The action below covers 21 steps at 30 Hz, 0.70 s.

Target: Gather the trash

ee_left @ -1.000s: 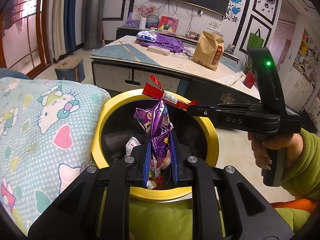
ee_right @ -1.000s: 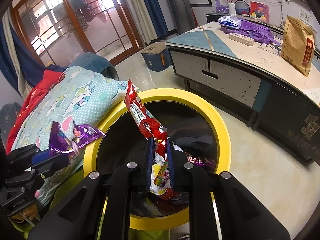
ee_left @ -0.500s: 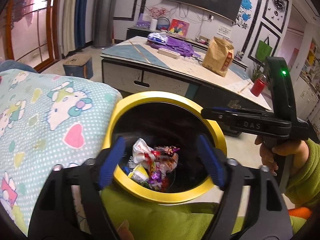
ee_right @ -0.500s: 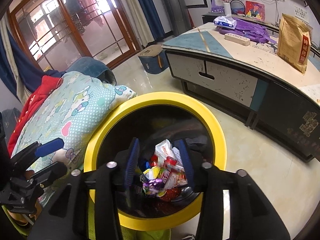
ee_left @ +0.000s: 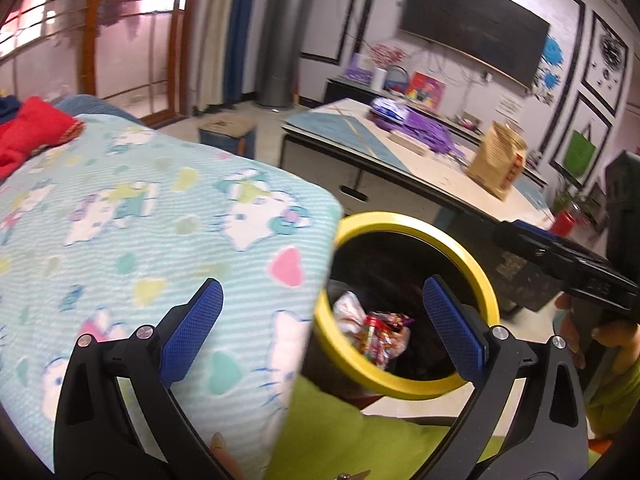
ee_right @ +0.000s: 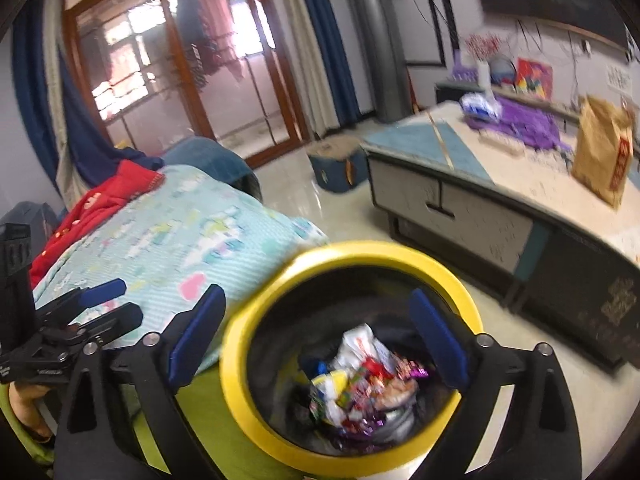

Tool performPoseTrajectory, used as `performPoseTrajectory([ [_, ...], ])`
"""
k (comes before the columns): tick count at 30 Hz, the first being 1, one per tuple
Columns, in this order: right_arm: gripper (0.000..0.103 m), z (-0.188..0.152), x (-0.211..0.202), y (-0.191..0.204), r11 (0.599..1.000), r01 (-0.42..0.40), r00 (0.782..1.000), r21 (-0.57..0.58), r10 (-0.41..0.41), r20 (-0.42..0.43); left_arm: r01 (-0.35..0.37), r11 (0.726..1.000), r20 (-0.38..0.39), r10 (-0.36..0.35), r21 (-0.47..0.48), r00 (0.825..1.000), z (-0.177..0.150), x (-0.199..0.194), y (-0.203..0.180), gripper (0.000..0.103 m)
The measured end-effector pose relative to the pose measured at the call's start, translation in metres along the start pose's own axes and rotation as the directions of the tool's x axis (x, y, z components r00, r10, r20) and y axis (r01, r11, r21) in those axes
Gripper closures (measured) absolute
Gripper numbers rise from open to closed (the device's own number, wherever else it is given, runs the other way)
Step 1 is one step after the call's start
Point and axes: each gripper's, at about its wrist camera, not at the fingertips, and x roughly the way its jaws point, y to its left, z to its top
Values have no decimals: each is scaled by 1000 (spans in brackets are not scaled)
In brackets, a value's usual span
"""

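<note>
Blanket (ee_left: 152, 240) fills the left of both views, its edge touching the bin (ee_right: 240, 384), whose yellow rim surrounds a black interior. Wrappers (ee_right: 360, 380) lie heaped at the bin's bottom, so the drop step appears complete. Both tools have just been opening: the left gripper (ee_left: 320, 332) is spread wide over the blanket edge and rim, the right gripper (ee_right: 316, 336) is spread above the bin mouth, and neither holds anything. No loose trash shows outside the bin; the next move calls for locating more.
</note>
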Motion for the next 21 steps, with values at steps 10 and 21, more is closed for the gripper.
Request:
performPoseTrajectory([
  [10,6,2,-12,66,986,-35,995,-162,50,91,-110,992,84,116,-67,990,-6,-50,33,11],
  [21,6,-16,-34,110,974,17,970,-227,39,241,-201,979,206,204,-36,957,-30,-95,38,11],
])
